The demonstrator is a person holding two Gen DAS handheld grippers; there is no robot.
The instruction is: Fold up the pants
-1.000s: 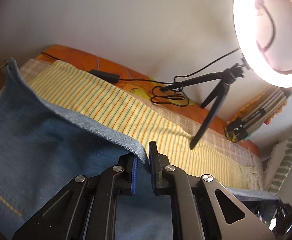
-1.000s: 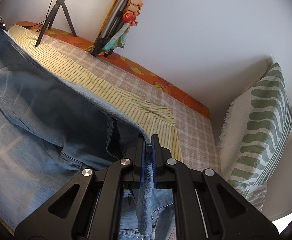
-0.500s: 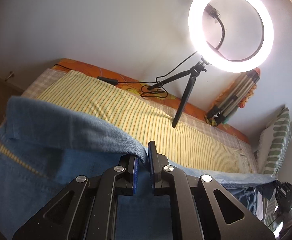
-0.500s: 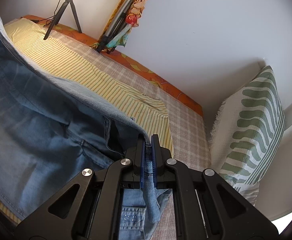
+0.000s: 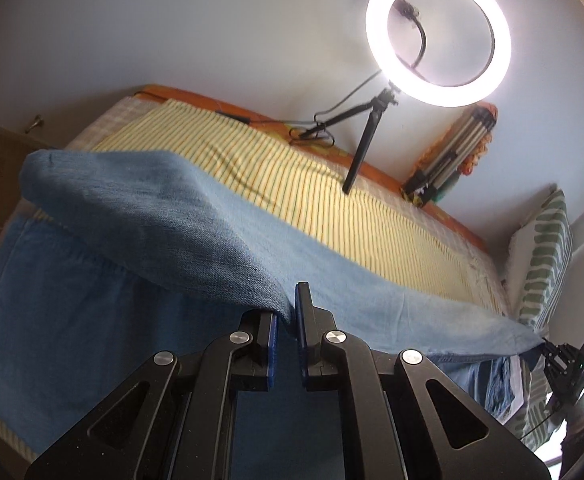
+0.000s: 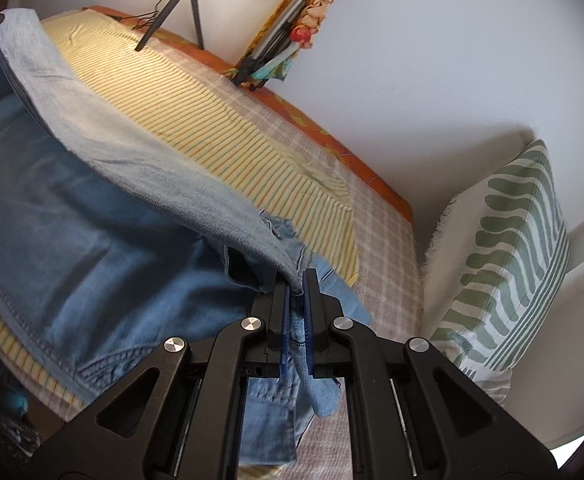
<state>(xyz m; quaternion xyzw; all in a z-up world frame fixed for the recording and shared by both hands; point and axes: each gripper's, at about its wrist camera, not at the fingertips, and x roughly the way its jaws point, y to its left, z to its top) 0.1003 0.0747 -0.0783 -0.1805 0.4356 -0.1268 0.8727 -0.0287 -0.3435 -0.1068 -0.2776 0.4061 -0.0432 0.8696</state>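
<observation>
The blue jeans (image 5: 139, 240) were lifted off the bed, with one layer stretched between both grippers above the striped yellow sheet (image 5: 332, 216). The left gripper (image 5: 285, 340) and right gripper (image 6: 296, 312) were each pinched tight on the denim edge. A lit ring light (image 5: 438, 32) stood by the wall, with a green-patterned pillow (image 6: 508, 264) at the bed's end.

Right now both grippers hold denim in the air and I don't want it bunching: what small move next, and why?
Probably carry the lifted edge of the jeans farther across and lower it onto the layer beneath: both the left gripper and right gripper clamp it, taut between them.
</observation>
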